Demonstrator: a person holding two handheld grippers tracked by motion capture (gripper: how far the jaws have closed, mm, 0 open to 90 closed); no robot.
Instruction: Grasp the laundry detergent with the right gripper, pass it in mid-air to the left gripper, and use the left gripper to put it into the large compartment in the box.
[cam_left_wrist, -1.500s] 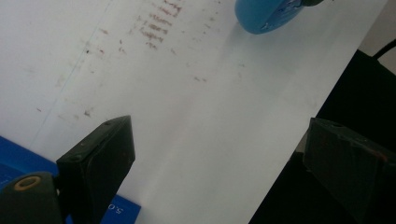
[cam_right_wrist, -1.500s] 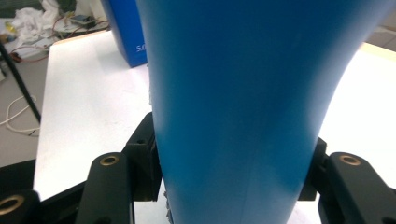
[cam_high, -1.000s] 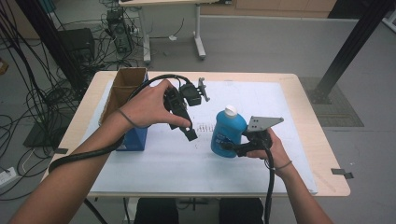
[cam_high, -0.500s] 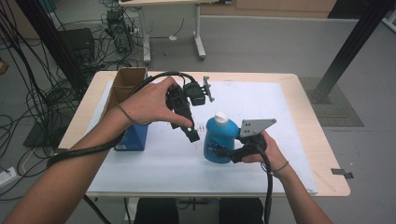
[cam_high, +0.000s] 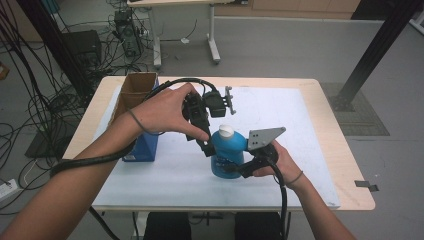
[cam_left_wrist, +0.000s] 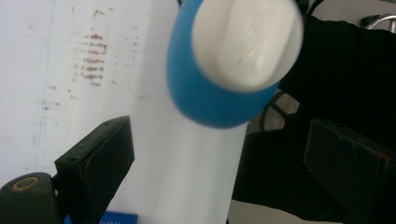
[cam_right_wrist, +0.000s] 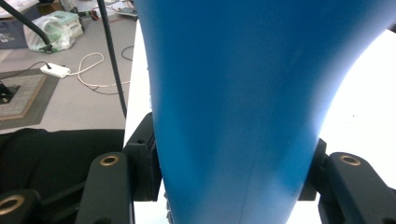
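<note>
A blue bottle (cam_high: 227, 152) with a white cap (cam_high: 226, 131) stands upright over the white mat, and my right gripper (cam_high: 236, 168) is shut on its lower body from the right. In the right gripper view the bottle (cam_right_wrist: 233, 93) sits between both jaws of the right gripper (cam_right_wrist: 233, 172), which press on its sides. My left gripper (cam_high: 207, 146) points down at the bottle's left shoulder, next to the cap. The left gripper view has the cap (cam_left_wrist: 247, 42) and the blue shoulder (cam_left_wrist: 205, 105) just ahead of my open left gripper (cam_left_wrist: 222, 168), with nothing between its jaws.
An open cardboard box (cam_high: 135, 90) with a blue side (cam_high: 144, 146) stands at the table's left. The white mat (cam_high: 300, 130) covers most of the wooden table (cam_high: 350, 195). Cables and a desk frame lie on the floor beyond the far edge.
My right gripper has carried the bottle left and a little nearer, up to the left gripper's tips. The left hand has shifted only slightly.
</note>
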